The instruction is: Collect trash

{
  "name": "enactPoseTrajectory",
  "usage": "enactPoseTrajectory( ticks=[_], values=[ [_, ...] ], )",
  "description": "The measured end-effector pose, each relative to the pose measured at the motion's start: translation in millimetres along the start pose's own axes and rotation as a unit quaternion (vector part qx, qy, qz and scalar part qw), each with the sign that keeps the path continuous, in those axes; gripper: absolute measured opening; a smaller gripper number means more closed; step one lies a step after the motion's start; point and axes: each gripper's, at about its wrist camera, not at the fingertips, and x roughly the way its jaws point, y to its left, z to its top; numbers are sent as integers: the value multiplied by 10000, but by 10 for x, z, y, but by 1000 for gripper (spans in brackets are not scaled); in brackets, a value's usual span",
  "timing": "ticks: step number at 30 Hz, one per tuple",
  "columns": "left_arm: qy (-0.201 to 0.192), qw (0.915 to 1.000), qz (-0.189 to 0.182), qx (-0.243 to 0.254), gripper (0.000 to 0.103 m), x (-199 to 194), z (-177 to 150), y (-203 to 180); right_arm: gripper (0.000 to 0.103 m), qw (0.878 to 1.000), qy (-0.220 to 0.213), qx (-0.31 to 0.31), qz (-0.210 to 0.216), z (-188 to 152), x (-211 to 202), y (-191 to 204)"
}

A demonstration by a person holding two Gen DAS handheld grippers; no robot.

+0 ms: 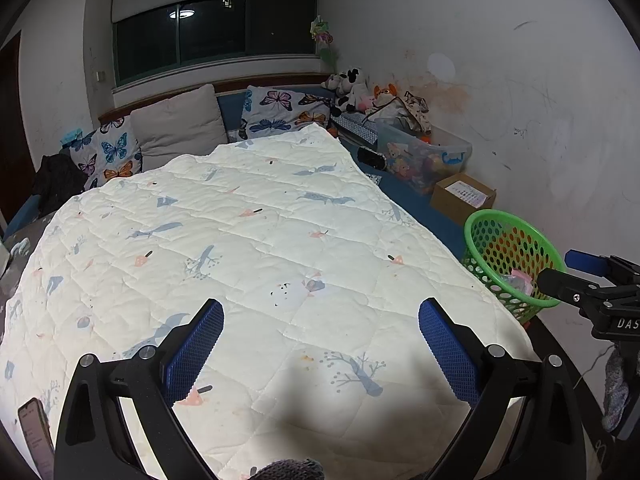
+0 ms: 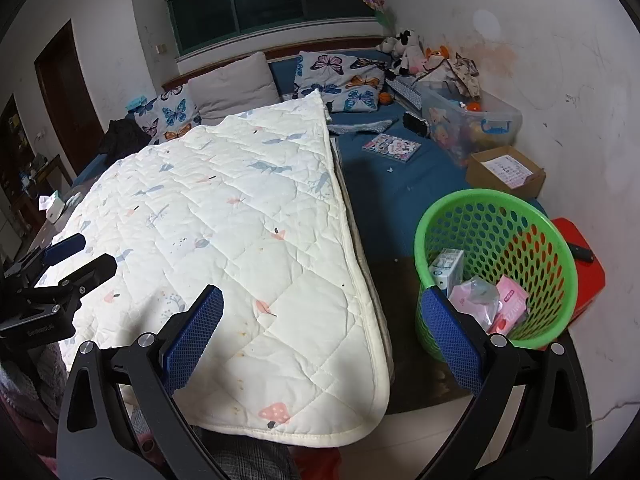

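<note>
Both my grippers, left (image 1: 320,344) and right (image 2: 320,344), gape wide, holding nothing. The basket (image 2: 496,200) holds wrappers (image 2: 492,304); the quilt (image 1: 248,248) looks clear. I judge collecting nearly done, so next I search for leftovers.

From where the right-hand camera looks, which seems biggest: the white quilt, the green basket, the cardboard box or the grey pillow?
1. White quilt
2. Green basket
3. Grey pillow and cardboard box: unsure, since both sit farther away, the pillow farthest.

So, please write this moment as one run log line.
left gripper: open, empty | right gripper: open, empty | green basket: holds wrappers | quilt: no trash seen
</note>
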Motion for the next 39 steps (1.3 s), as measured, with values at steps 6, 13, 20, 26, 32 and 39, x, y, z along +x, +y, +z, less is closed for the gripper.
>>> enactPoseTrajectory(
  ticks=[6, 13, 20, 26, 32, 39],
  values=[
    [-17, 10000, 9, -10, 95, -20, 3, 5, 98, 10000, 12, -27, 13, 9, 6, -6],
    [-30, 10000, 16, -19, 95, -37, 6, 5, 98, 10000, 24, -54, 29, 13, 12, 7],
    [-23, 10000, 13, -16, 95, -44, 6, 7, 98, 10000, 25, -57, 44, 18, 22, 7],
    [-26, 10000, 11, -13, 95, -43, 5, 7, 98, 10000, 24, -41, 39, 17, 28, -5],
    [-34, 10000, 20, -16, 95, -50, 13, 5, 98, 10000, 36, -57, 49, 10, 31, -8],
    [-32, 10000, 12, -11, 95, -51, 12, 15, 98, 10000, 44, -60, 62, 7, 39, -8]
  ],
)
